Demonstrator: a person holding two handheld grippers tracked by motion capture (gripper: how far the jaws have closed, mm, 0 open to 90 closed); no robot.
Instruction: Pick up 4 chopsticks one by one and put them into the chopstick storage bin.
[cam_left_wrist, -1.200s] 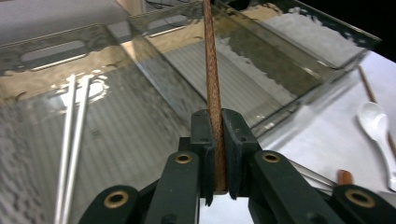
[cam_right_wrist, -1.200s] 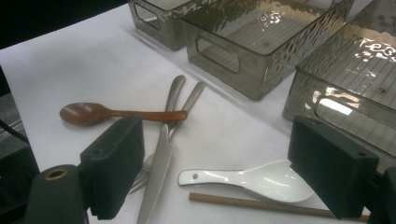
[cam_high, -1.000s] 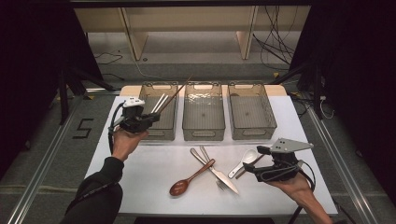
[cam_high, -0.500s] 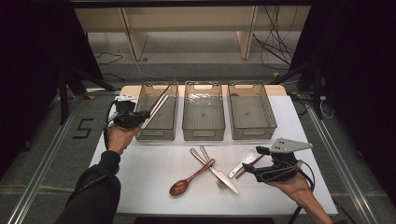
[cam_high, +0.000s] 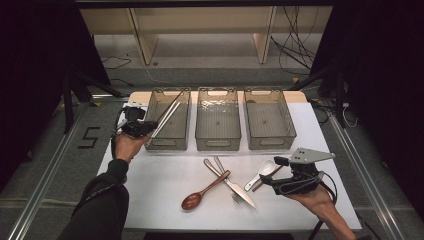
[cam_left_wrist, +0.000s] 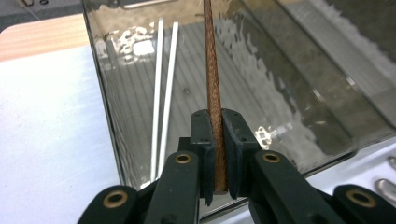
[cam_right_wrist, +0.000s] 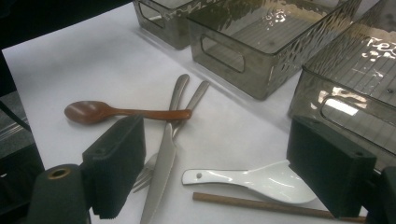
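Our left gripper (cam_left_wrist: 215, 154) has its jaws clamped on the near end of a brown chopstick (cam_left_wrist: 211, 70), and we hold it just past the near wall of the left bin (cam_high: 152, 107), so that the stick slopes away over the inside. In the high view the same gripper (cam_high: 145, 129) sits at that bin's near left corner. Gripping the stick at one end leaves most of its length free to go down into the bin before we let go. Two pale chopsticks (cam_left_wrist: 163, 93) already lie along the bin floor, near its left wall, so we judge this bin to be the place for chopsticks, and the brown one is lined up roughly the same way to drop beside them.

Our right gripper (cam_right_wrist: 229, 168) waits with its jaws wide apart, holding nothing, low over the near right part of the table (cam_high: 160, 200). Between its pads lie a white spoon (cam_right_wrist: 252, 181) and a second brown chopstick (cam_right_wrist: 261, 205), touching or nearly so; that stick looks like the natural next pick.

Toward the middle of the table's near edge a wooden spoon (cam_high: 202, 192), a knife (cam_high: 235, 185) and a fork (cam_high: 226, 176) lie crossed in a heap. The middle bin (cam_high: 200, 130) and right bin (cam_high: 286, 125) hold nothing we can make out.
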